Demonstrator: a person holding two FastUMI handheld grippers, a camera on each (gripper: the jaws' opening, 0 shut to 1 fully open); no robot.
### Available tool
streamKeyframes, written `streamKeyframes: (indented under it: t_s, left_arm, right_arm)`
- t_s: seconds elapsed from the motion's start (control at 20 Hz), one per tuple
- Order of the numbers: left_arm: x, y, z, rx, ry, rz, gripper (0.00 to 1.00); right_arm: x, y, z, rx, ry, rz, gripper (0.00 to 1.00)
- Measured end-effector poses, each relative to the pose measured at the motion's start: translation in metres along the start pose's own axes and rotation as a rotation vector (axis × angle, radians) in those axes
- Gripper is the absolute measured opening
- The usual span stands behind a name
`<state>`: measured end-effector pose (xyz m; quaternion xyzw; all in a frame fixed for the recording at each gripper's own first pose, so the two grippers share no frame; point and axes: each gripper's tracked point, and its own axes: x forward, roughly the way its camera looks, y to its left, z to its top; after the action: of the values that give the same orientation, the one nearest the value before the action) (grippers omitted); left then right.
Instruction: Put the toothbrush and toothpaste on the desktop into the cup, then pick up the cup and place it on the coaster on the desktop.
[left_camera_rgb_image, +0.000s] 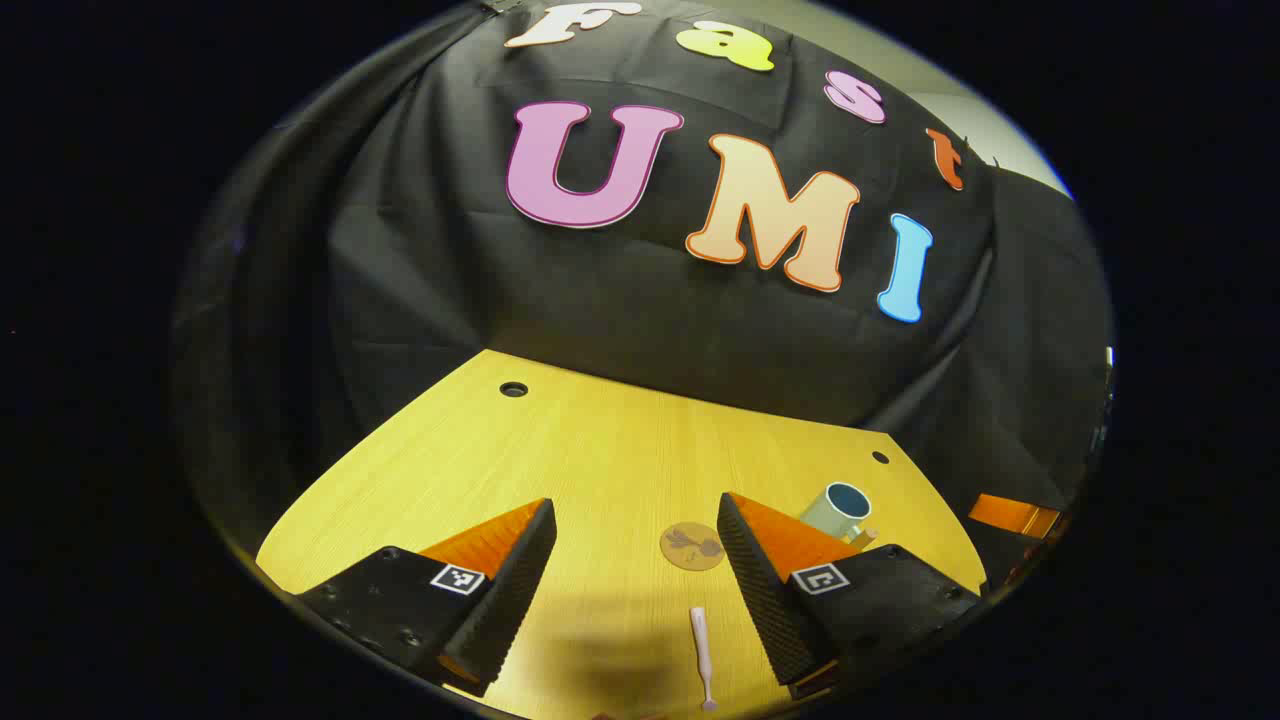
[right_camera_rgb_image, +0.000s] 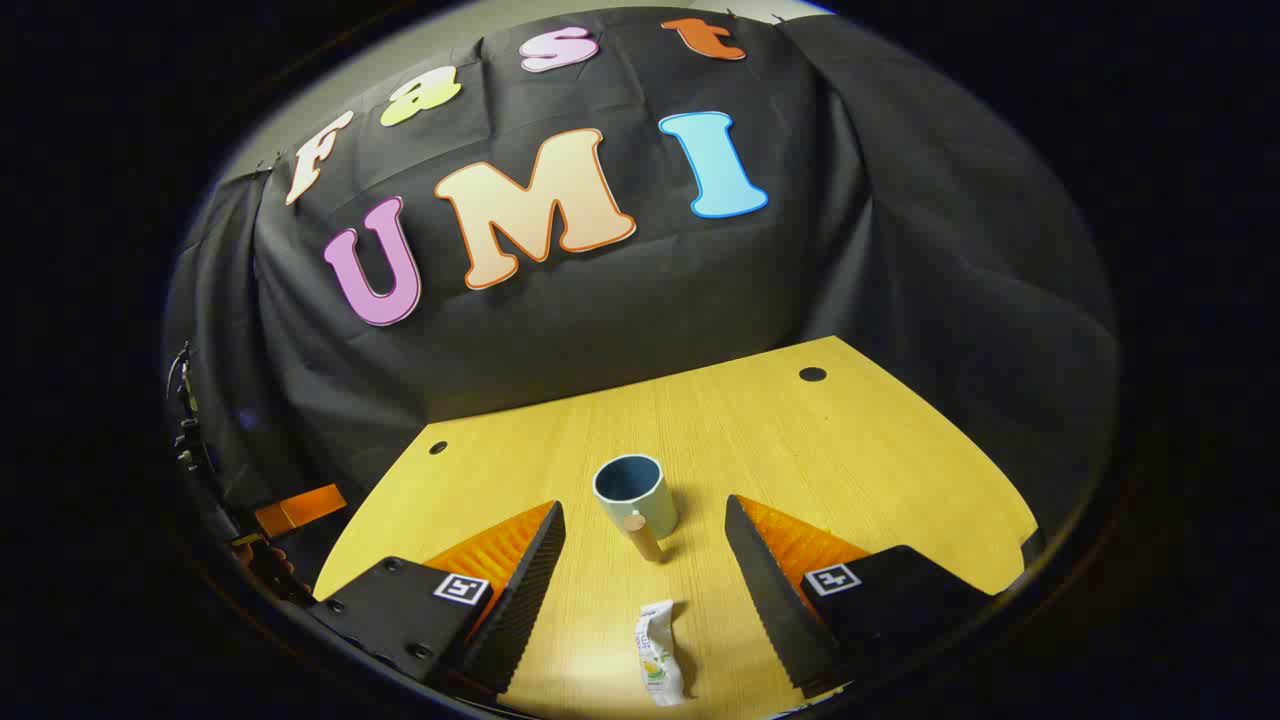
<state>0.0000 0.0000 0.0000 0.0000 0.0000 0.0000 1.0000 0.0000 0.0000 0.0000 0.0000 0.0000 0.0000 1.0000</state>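
In the left gripper view the cup (left_camera_rgb_image: 840, 510) is half hidden behind one finger of the left gripper (left_camera_rgb_image: 636, 560), so only its rim and upper wall show. The toothbrush (left_camera_rgb_image: 703, 642) lies on the desk (left_camera_rgb_image: 600, 440) nearer to the camera than the cup, and its lower end is cut off at the edge of the view. The drawing on the coaster (left_camera_rgb_image: 692, 546) is too small to make out. The coaster lies flat just beside the cup, between the 2 fingers.

I count 1 cup, 1 toothbrush, 1 toothpaste tube (right_camera_rgb_image: 657, 650) and 1 coaster. In the right gripper view the cup (right_camera_rgb_image: 635, 493) stands upright and looks empty, with a wooden handle (right_camera_rgb_image: 640, 535) pointing to the camera. The crumpled tube lies in front of the cup, apart from it, between the fingers of the right gripper (right_camera_rgb_image: 645, 560).

Both grippers have their jaws wide apart and hold nothing. The desk has small round holes (right_camera_rgb_image: 812, 374) behind the cup. An orange part (right_camera_rgb_image: 300, 508) shows well apart from the cup, beyond the desk edge.
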Motion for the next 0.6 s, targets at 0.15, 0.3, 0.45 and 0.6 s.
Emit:
streamKeyframes:
  t_s: [0.15, 0.3, 0.45, 0.6]
  left_arm:
    - [0.002, -0.002, -0.001, 0.021, 0.012, -0.004, 0.95]
    - [0.001, -0.002, -0.005, 0.035, 0.022, -0.008, 0.95]
    - [0.002, -0.004, -0.009, 0.04, 0.034, -0.013, 0.95]
    - [0.0, -0.003, -0.013, 0.047, 0.048, -0.015, 0.95]
  right_arm:
    - [0.002, 0.0, -0.007, -0.005, 0.025, 0.008, 0.94]
    - [0.005, 0.001, -0.014, -0.008, 0.048, 0.007, 0.98]
    - [0.007, 0.0, -0.022, -0.007, 0.07, -0.001, 0.94]
    - [0.007, 0.001, -0.031, -0.01, 0.097, -0.005, 0.98]
